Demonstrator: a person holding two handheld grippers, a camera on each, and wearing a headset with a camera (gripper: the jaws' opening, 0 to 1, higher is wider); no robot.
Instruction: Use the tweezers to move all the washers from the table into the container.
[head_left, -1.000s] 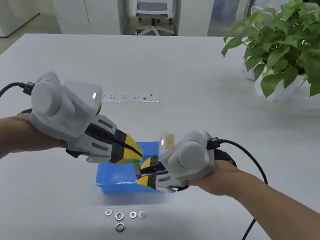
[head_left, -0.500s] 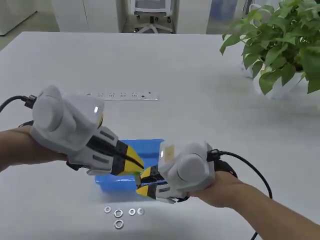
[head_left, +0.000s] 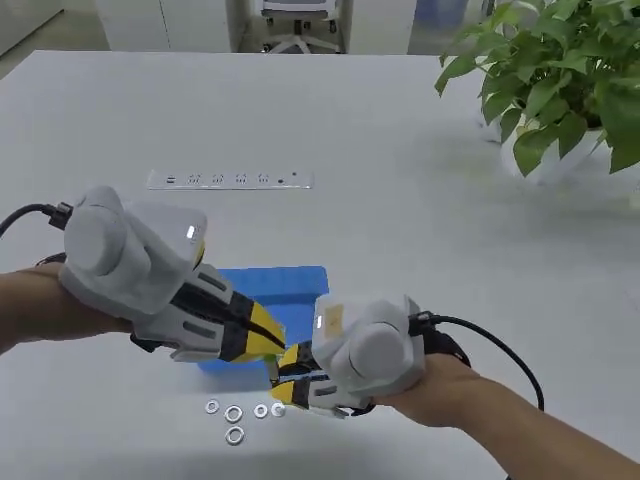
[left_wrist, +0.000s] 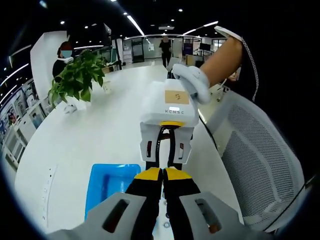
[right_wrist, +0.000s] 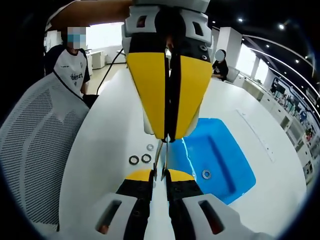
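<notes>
Five washers (head_left: 233, 413) lie loose in a small cluster near the bench's (head_left: 420, 200) near edge, just in front of the blue container (head_left: 290, 285), which holds one more washer (right_wrist: 206, 174). The tweezers (right_wrist: 159, 161) rise above that cluster, clamped between the narrow jaws of the right gripper (right_wrist: 161, 176). The left gripper (right_wrist: 165, 136) faces it with jaws drawn together, tips at the tweezers' far end; whether they pinch it I cannot tell. A power strip (head_left: 230, 180) lies mid-bench, a potted plant (head_left: 560, 80) by the far right corner.
</notes>
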